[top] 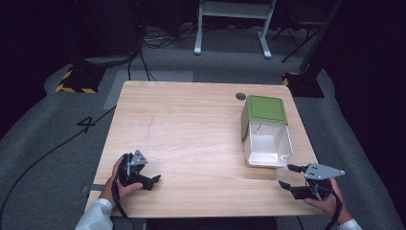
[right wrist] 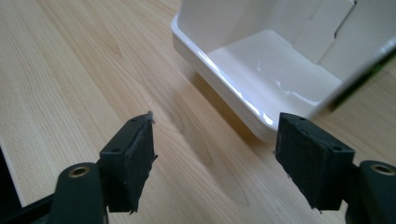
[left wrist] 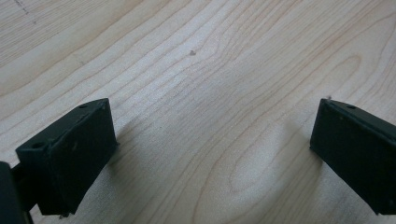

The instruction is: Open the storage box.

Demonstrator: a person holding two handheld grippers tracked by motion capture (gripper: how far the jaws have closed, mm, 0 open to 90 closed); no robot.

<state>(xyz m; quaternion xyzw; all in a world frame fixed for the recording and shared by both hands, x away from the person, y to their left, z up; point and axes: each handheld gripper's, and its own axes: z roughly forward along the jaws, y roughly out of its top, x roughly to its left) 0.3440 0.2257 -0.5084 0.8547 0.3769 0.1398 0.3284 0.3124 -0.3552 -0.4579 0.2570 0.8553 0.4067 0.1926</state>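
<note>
Here, one green-lidded white plastic box (top: pixel 266 132) on the pale wooden worktop (top: pixel 191 129), toward the far right side, lying tipped with the open white mouth facing the near edge and the green lid panel behind. Right tongs (top: pixel 292 176) just beside that mouth, released, jaws spread wide with nothing between them; in the right gripper view (right wrist: pixel 215 154) the white rim (right wrist: pixel 219 84) just ahead and between the jaws. Left tongs (top: pixel 154 180) well apart at the near left, likewise released and empty, resting low over bare wood (left wrist: pixel 212 154).

Likely step: reaching in for the box rim. Best done by easing forward level, one jaw inside the mouth and one under the lower wall, then closing gently on the wall rather than the thin corner; glossy plastic probably slippery, so a squared grip advisable.

Count: one box, two tongs, one dark round grommet (top: pixel 241 96) in the worktop behind the box.
</note>
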